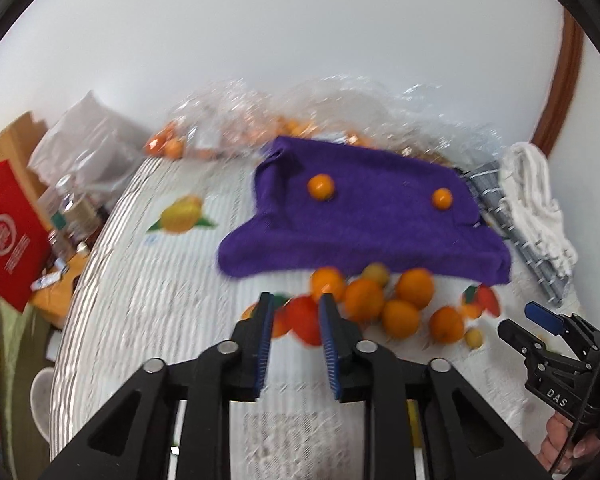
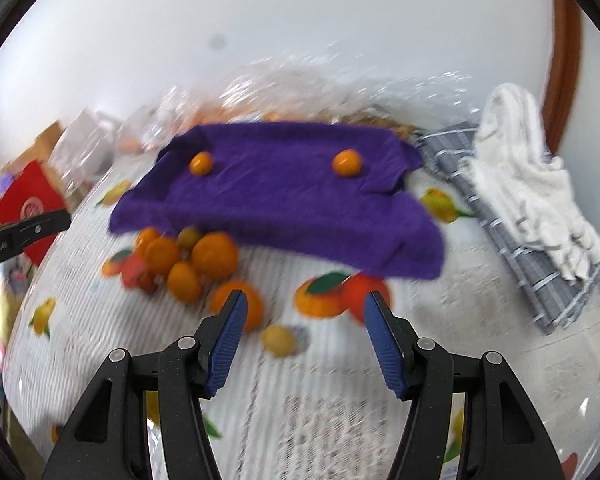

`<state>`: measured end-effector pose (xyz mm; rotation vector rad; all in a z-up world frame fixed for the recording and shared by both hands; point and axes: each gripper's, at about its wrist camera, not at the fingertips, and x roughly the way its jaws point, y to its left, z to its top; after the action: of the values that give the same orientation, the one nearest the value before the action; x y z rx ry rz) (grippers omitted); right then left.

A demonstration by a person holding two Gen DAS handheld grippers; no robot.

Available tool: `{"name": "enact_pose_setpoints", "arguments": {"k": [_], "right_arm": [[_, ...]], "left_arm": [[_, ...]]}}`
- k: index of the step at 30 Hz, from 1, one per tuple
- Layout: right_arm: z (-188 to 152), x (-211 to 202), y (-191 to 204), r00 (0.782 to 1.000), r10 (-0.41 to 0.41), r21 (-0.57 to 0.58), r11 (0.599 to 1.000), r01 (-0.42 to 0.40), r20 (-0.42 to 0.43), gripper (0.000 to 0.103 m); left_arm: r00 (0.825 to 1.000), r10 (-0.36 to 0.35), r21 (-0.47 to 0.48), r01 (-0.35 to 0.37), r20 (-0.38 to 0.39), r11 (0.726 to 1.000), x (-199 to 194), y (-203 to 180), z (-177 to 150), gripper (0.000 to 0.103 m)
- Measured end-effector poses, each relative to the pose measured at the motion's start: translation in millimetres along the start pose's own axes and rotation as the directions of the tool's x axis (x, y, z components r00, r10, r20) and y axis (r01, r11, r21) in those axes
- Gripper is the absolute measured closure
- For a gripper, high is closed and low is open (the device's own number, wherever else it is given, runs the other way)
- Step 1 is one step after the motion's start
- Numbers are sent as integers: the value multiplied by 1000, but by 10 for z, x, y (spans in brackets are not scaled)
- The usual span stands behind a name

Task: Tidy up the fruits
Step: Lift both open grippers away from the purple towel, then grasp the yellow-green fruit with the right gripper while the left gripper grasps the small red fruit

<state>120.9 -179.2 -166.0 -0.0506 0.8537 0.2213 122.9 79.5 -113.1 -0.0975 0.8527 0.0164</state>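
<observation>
Two small glossy oranges, one (image 2: pixel 201 163) left and one (image 2: pixel 346 163) right, are sitting well apart on the purple towel (image 2: pixel 284 196). Six larger oranges are clustering in a pile (image 2: pixel 196 260) at its near edge, with one small yellowish fruit (image 2: pixel 278 340) lying apart. Left gripper (image 1: pixel 296 300) and right gripper (image 2: pixel 305 300) are hovering spread, holding nothing.

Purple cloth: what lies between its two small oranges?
Nothing; in both wrist views only bare purple cloth shows between the left orange and the right orange. Both sit apart on top of it.
</observation>
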Motion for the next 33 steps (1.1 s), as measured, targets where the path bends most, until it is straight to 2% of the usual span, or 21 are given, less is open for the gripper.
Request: {"name": "enact_pose_setpoints", "arguments": {"k": [2,4,7,14,16,21,23,24,25,28,33], "right_arm": [[-112,95,65,1000,13,-34,999,-13,-20,44],[-204,172,83,999,24,-41,999,-26,-38,54],[-292,293,56,996,49,-31,998,-51,-68,63],[-304,474,48,996,53,-47,997,-56,-65,66],[-299,487,49,997,53,-54,997,-55,-53,78],[-274,348,-109,1000,29,-39,999,-29,7,78],[-258,326,-198,1000,18,-27,999,-18,16,78],[-255,334,-245,1000,10,-19,1000,-10,18,78],[-256,353,-280,1000,6,-12,1000,-6,15,78],[-278,403,-377,1000,6,15,1000,-6,4,78],[-287,408,-453,999,40,58,997,-40,4,78]], "left_arm": [[1000,23,-14,-23,-5,1000,28,70,-125,73],[1000,24,-22,-24,-7,999,50,131,-233,73],[999,41,-30,-40,2,999,72,194,-365,73],[996,68,41,-65,-59,997,278,100,-494,73],[995,54,46,-50,-88,998,351,55,-488,73],[996,-21,28,24,-88,999,470,-83,-440,72],[994,-47,36,51,-103,998,549,-163,-417,57],[993,-61,40,65,-100,997,583,-195,-411,41],[993,-78,46,82,-84,996,613,-231,-404,37],[993,-98,60,103,-70,993,683,-320,-389,37],[996,-68,75,72,-56,995,816,-403,-345,37]]}}
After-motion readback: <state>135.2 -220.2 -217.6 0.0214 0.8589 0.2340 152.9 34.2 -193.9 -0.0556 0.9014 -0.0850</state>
